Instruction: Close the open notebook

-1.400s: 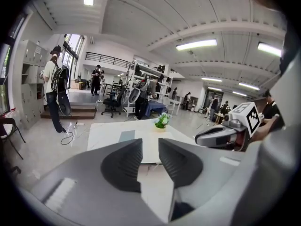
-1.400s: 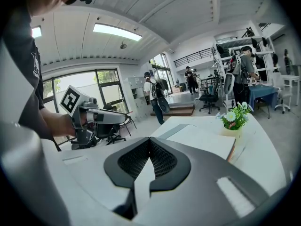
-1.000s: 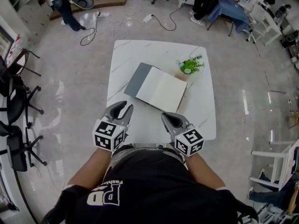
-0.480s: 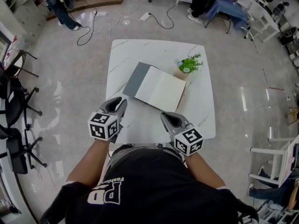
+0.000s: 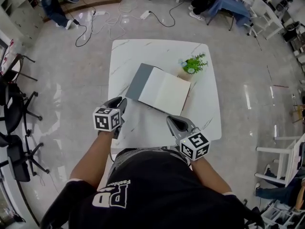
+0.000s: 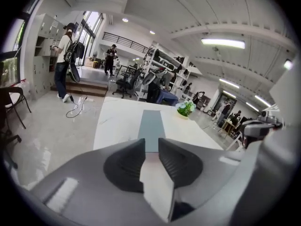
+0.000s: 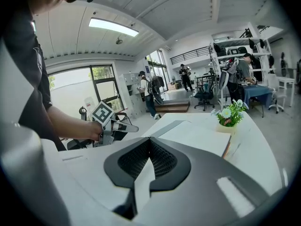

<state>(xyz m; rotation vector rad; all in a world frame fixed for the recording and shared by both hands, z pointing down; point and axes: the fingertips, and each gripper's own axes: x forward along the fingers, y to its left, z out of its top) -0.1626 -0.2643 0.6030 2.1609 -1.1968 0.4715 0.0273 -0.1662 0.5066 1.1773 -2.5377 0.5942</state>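
The notebook point(image 5: 164, 90) lies open on the white marble table point(image 5: 157, 51), its grey cover point(image 5: 139, 81) flat to the left and a blank white page to the right. My left gripper point(image 5: 119, 103) hovers at the table's near-left edge, just short of the grey cover point(image 6: 151, 126), its jaws only a narrow gap apart and holding nothing. My right gripper point(image 5: 177, 122) hangs over the table's near edge, below the page's near corner, with its jaws closed together and empty. In the right gripper view the notebook point(image 7: 197, 133) lies ahead of that gripper point(image 7: 149, 140).
A small potted plant point(image 5: 193, 65) stands beside the notebook's far right corner. Black chairs point(image 5: 14, 109) stand on the floor to the left, and cables point(image 5: 114, 13) trail beyond the table. People and shelving fill the far end of the room.
My left gripper has moved forward toward the notebook's grey cover, and its jaws have narrowed. The right gripper has barely moved.
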